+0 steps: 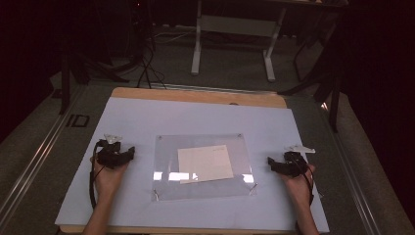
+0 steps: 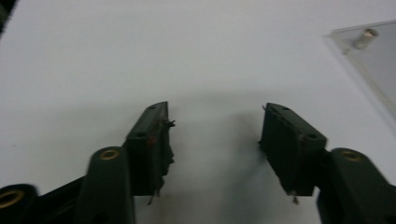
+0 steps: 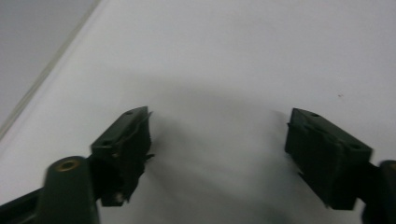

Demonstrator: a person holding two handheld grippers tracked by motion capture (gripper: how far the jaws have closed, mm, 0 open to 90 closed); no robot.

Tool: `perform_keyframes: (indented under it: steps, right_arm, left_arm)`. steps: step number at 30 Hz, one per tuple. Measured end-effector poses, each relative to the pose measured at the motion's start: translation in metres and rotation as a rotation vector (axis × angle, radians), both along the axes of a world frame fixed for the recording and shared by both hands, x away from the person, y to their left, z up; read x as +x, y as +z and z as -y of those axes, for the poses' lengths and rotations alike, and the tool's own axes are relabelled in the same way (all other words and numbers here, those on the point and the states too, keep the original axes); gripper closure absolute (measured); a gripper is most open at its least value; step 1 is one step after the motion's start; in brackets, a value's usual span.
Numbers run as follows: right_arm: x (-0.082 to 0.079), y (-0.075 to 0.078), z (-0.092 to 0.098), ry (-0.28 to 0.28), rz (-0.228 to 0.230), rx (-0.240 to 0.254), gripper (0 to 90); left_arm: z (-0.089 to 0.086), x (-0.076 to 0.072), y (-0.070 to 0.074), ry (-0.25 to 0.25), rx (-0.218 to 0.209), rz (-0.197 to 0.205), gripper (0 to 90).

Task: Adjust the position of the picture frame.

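- My left gripper rests on the white table cover, off to the left of the clear plate; its jaws stand wide apart with bare white surface between them.
- In the left gripper view the pads look frayed at their edges, and one corner of the clear plate with a small metal standoff sits at the upper right, well apart from the jaws.
- My right gripper rests on the cover to the right of the clear plate; its jaws too are spread wide and hold nothing.
- In the right gripper view I see the white cover between the jaws and its edge running diagonally at the upper left.
- The clear plate lies flat in the middle of the table, between the two grippers, touched by neither, with small standoffs at its corners.
- A cream sheet of paper lies at the plate's centre, slightly skewed; I cannot tell whether it is on top or underneath.
- There is faint print near the sheet's upper right, too small for me to read.
- Beyond the cover's far left corner, a dark mark on the floor reads roughly "ID"; I cannot be sure of the letters.
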State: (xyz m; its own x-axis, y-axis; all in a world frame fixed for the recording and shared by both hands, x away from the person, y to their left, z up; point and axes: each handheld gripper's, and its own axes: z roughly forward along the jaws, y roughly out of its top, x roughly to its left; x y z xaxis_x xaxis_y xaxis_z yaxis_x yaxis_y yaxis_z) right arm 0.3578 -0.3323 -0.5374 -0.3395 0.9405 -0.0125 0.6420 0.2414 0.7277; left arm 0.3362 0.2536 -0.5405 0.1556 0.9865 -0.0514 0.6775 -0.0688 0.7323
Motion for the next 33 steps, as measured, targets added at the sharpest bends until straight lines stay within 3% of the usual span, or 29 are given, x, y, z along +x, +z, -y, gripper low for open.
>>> perform_keyframes:
  steps: [3, 5, 6, 8, 11, 14, 17, 18, 21, 24, 33]
  right_arm:
    - [-0.002, 0.000, 0.000, 0.018, 0.004, 0.004, 27.1]
    - [-0.003, 0.000, 0.000, 0.026, 0.004, 0.006, 27.1]
    - [-0.003, 0.000, 0.000, 0.026, 0.004, 0.006, 28.3]
    - [-0.007, 0.002, -0.001, 0.046, 0.004, 0.001, 33.0]
    - [-0.008, 0.002, -0.002, 0.064, -0.001, 0.003, 34.7]
    - [-0.009, 0.004, -0.001, 0.077, -0.007, 0.003, 38.4]
    - [-0.010, 0.006, -0.001, 0.087, -0.003, 0.021, 40.1]
    - [-0.010, 0.008, -0.001, 0.091, -0.001, 0.025, 41.0]
    - [-0.015, 0.017, -0.002, 0.134, 0.008, 0.046, 44.7]
    - [-0.022, 0.018, -0.004, 0.181, 0.001, 0.056, 46.7]
    - [-0.042, 0.019, -0.019, 0.300, -0.004, 0.038, 48.6]
  left_arm:
    - [0.002, -0.004, 0.003, -0.072, -0.014, -0.008, 47.6]
    - [0.002, -0.004, 0.003, -0.072, -0.014, -0.008, 48.3]
    - [0.006, -0.009, 0.009, -0.135, -0.013, 0.010, 48.3]
    - [0.010, -0.012, 0.013, -0.175, -0.019, 0.025, 48.7]
    - [0.015, -0.015, 0.015, -0.222, 0.005, 0.030, 48.4]
    - [0.020, -0.019, 0.015, -0.254, 0.029, 0.031, 48.4]
    - [0.021, -0.022, 0.016, -0.267, 0.017, 0.034, 48.4]
    - [0.021, -0.026, 0.017, -0.289, -0.007, 0.039, 48.4]
    - [0.021, -0.032, 0.020, -0.320, -0.026, 0.054, 48.4]
    - [0.021, -0.040, 0.022, -0.357, -0.017, 0.066, 48.4]
    - [0.020, -0.059, 0.020, -0.459, -0.015, 0.079, 48.6]
